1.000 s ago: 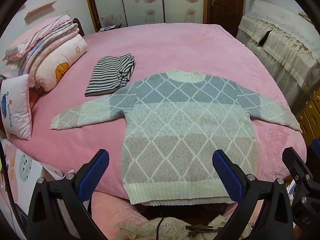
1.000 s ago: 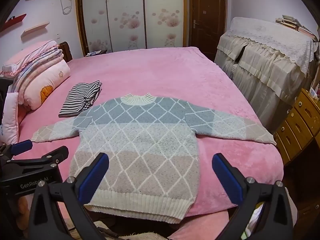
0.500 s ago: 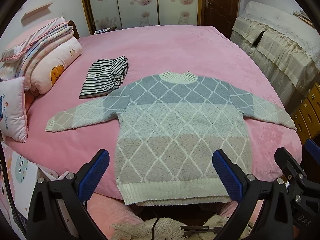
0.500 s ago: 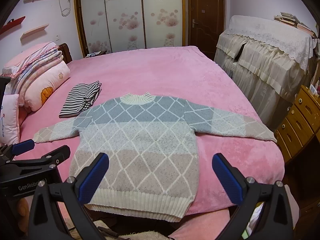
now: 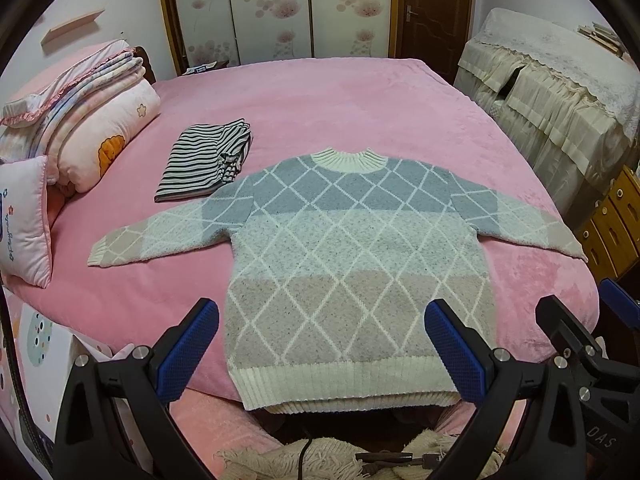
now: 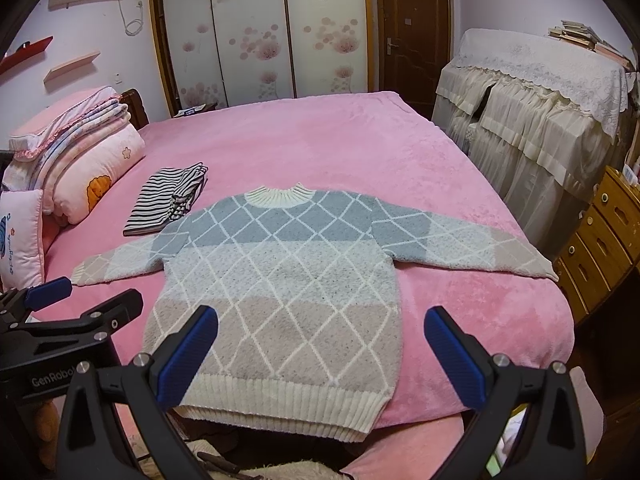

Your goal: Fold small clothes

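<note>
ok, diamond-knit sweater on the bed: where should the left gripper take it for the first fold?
Probably the cuff of the left sleeve. The sweater lies flat, face up, with both sleeves spread. That cuff is a free end on bare pink blanket, clear of the striped garment. Bring the open left gripper in from the left, low.

**Open bedspread beyond the collar, clutter to the left**

The pink plush bedspread (image 5: pixel 320 96) lies bare beyond the diamond-patterned knit sweater (image 5: pixel 352 256) and between each sleeve and its body. A folded black-and-white striped garment (image 5: pixel 202 166) sits just beside the sweater's left shoulder. Stacked pink quilts and pillows (image 5: pixel 80 120) line the left edge; a lace-covered cabinet (image 6: pixel 532 112) stands right of the bed
</note>
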`<move>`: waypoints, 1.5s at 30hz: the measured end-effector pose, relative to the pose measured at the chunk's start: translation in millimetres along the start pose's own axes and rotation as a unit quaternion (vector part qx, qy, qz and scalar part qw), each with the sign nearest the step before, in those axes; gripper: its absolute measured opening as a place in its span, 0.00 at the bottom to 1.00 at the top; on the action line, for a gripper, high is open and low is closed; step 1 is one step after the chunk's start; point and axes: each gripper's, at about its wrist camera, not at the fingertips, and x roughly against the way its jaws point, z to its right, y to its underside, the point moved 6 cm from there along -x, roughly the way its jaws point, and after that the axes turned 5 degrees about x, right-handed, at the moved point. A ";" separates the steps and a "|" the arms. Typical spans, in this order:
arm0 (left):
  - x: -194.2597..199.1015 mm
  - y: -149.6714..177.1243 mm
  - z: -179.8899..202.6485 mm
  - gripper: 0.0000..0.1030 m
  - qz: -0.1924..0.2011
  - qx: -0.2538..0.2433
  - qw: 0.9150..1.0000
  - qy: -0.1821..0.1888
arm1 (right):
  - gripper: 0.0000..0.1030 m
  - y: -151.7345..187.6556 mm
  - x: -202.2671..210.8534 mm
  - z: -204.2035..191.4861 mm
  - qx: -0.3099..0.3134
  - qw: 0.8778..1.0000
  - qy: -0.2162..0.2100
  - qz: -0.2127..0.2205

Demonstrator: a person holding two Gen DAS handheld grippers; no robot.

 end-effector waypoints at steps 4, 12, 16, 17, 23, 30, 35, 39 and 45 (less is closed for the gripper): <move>0.6 0.6 1.3 0.99 0.001 -0.005 1.000 0.001 | 1.00 0.4 -0.2 1.4 -0.001 1.000 0.000 0.000; -2.1 1.9 0.4 0.99 -0.004 -0.005 1.000 -0.001 | 1.00 0.6 0.8 0.8 -0.003 1.000 -0.001 0.000; -2.9 2.7 0.8 0.99 -0.004 -0.005 1.000 0.000 | 1.00 1.2 -0.1 0.8 -0.002 1.000 -0.002 0.000; -3.5 2.4 0.9 0.99 -0.005 -0.005 1.000 0.001 | 1.00 1.5 -0.4 0.0 -0.002 1.000 -0.002 -0.001; -7.4 5.5 -0.3 0.99 -0.008 -0.004 1.000 0.003 | 1.00 1.9 -1.1 0.7 -0.003 1.000 -0.003 0.000; -9.6 6.7 -0.3 0.99 -0.011 -0.003 1.000 0.006 | 1.00 2.4 -1.4 0.6 -0.003 1.000 -0.004 -0.001; -10.3 8.0 0.3 0.99 -0.012 -0.003 1.000 0.005 | 1.00 3.6 -2.1 -0.5 -0.004 1.000 -0.004 -0.001; -10.4 9.2 0.9 0.99 -0.013 -0.003 1.000 0.006 | 1.00 3.8 -2.2 -0.9 -0.004 1.000 -0.005 -0.002; -12.9 14.1 2.8 0.99 -0.017 -0.002 1.000 0.007 | 1.00 6.4 -4.1 -3.5 -0.004 1.000 -0.005 -0.004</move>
